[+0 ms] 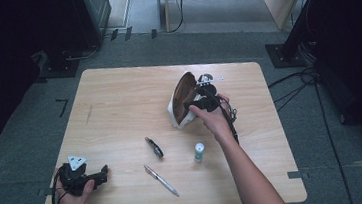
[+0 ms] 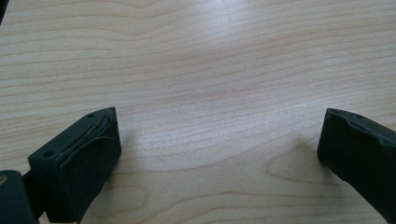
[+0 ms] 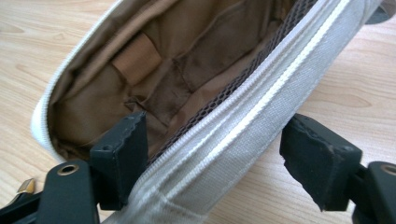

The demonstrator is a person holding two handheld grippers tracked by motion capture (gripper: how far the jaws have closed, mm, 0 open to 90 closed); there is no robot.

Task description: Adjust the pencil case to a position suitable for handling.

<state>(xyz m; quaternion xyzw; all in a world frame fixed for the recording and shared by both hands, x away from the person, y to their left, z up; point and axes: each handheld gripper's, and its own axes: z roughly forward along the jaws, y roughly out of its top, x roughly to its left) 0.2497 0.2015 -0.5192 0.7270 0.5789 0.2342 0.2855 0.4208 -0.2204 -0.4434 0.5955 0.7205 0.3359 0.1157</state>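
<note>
A white fabric pouch (image 1: 178, 107) with a brown lining stands open on its side right of the table's middle. My right gripper (image 1: 193, 104) reaches into its mouth. In the right gripper view the pouch (image 3: 187, 70) gapes wide, and its white zipper edge (image 3: 261, 100) runs between the jaws of my right gripper (image 3: 215, 140). One jaw sits inside against the mesh lining and the other stands clear outside, so the gripper is open. My left gripper (image 1: 103, 173) rests at the table's near left corner, open (image 2: 217, 135) over bare wood.
On the wooden table (image 1: 118, 98) in front of the pouch lie a small dark folded object (image 1: 154, 147), a silver pen (image 1: 161, 180) and a short white tube with a green cap (image 1: 199, 152). Dark stands and cables ring the table on the floor.
</note>
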